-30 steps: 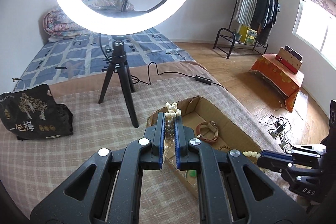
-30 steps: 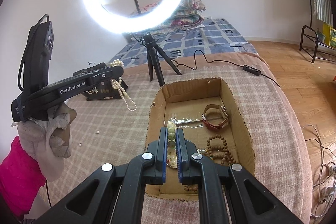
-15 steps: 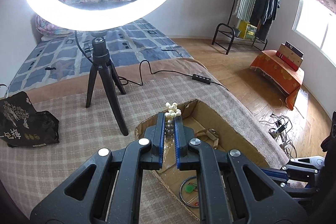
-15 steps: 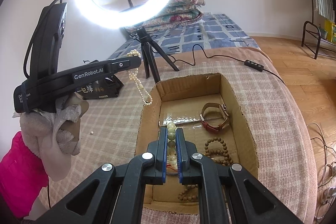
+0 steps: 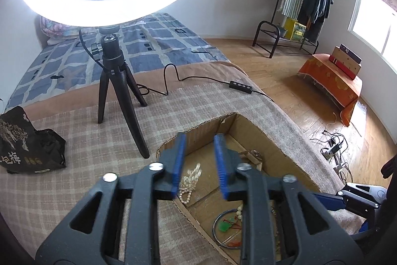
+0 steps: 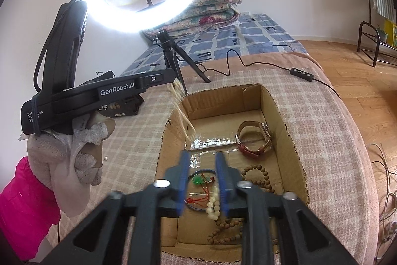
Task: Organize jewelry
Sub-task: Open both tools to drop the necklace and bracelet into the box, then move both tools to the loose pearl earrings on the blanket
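Observation:
A cardboard box (image 6: 287,116) lies on the plaid blanket; it also shows in the left wrist view (image 5: 250,126). My left gripper (image 5: 199,163) is open above the box's left side. A white pearl necklace (image 5: 189,179) is falling from it into the box, seen as a blur in the right wrist view (image 6: 182,113). My right gripper (image 6: 202,178) is open over the box's near end. A pale bead bracelet (image 6: 214,203) lies just below it, by a ring with a green pendant (image 6: 198,180). A brown-strap watch (image 6: 255,138) and wooden bead strings (image 6: 260,178) lie in the box.
A ring light on a black tripod (image 5: 116,81) stands on the blanket behind the box, its cable and switch (image 5: 239,86) running right. A black bag (image 5: 24,145) lies at left. The blanket's edge drops to the wooden floor (image 5: 310,96) on the right.
Both grippers opened. The left let go of the pearl necklace, which now drops into the box. The right let go of the pale bead bracelet, which now lies in the box.

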{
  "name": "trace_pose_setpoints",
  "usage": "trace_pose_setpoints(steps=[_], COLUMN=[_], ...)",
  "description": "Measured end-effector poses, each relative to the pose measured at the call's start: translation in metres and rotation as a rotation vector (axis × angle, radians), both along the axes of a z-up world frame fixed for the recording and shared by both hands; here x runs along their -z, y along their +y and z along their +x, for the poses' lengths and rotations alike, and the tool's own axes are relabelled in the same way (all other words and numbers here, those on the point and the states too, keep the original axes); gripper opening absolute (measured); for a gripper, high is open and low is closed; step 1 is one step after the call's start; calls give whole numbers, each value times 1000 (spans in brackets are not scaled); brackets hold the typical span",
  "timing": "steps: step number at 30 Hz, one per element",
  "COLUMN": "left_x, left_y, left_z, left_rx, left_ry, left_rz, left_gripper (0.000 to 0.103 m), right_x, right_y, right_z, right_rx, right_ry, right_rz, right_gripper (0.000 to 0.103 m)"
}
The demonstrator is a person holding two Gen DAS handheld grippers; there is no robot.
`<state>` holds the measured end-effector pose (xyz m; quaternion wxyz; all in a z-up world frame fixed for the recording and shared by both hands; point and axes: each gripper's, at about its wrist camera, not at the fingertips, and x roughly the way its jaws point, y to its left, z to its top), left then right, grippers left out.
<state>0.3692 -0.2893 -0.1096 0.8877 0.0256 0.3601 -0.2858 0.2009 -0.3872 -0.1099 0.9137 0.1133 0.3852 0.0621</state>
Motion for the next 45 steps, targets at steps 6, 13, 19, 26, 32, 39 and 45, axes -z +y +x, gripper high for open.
trace_pose_setpoints(steps=[6,13,19,26,32,39,45], left_x=[-7,-16,-26,-37,-47,-59,-62], left_y=[4,11,21,42,76,149,208], left_z=[-9,-18,-29,-43,-59,-80,-97], left_rx=[-2,0,-8,-23,-40,-112,-176], left_ry=[-36,-39,-49,-61,-91,-112,-118], left_rz=[8,1,-3,-2,20,30,36], left_gripper=[46,46,46,47,54,54,54], right_x=[-5,-9,-16,-22,-32,-45,-49], right_y=[5,7,10,16,28,49,71], right_z=[-7,-12,-18,-27,-38,-44,-40], right_rx=[21,57,85,105,102,50,-4], right_ry=[-22,-15,-19,-7,-17,-53,-59], right_rz=[-48,-80,-108,-125,-144,-135,-103], right_gripper=[85,98,103,103,103,103,103])
